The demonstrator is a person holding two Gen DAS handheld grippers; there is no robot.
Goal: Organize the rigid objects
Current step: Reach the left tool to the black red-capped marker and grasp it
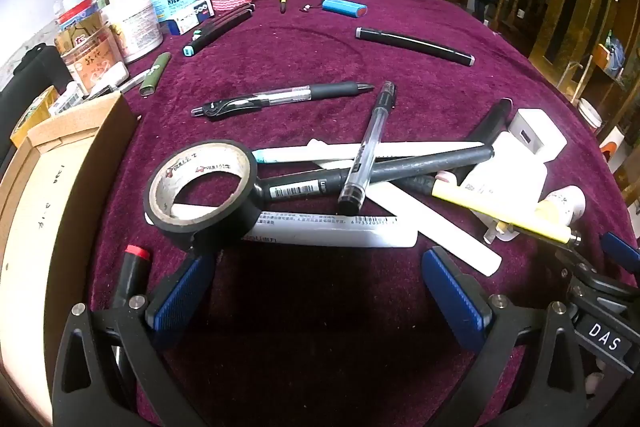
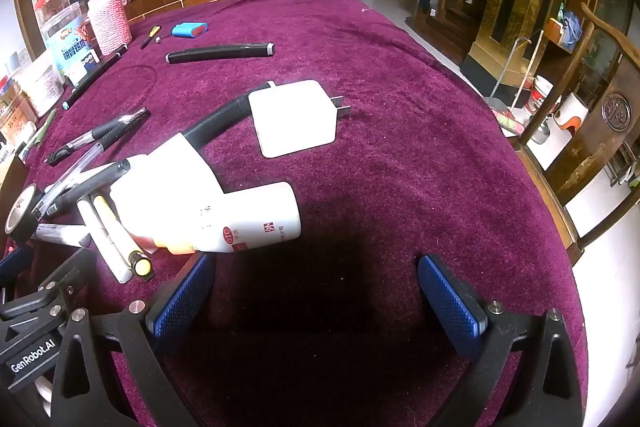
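Loose stuff sits heaped on the table (image 2: 400,115) w/ purple cloth, prob dumped for sorting: black tape roll (image 1: 202,185) leans on a white tube (image 1: 332,229), pens crossed over it incl. a clear pen (image 1: 366,147) & dark marker (image 1: 376,173). White charger (image 2: 294,117) and white bottle (image 2: 224,217) lie just right of the pile; cardboard box (image 1: 52,195) at the left edge is likely the drop spot. Left gripper (image 1: 316,291) hovers near the pile, angled down, jaws wide apart, nothing btwn them. Right gripper (image 2: 316,291) same tilt, jaws wide, empty, over bare cloth beside the bottle. No sorting begun, by the look.
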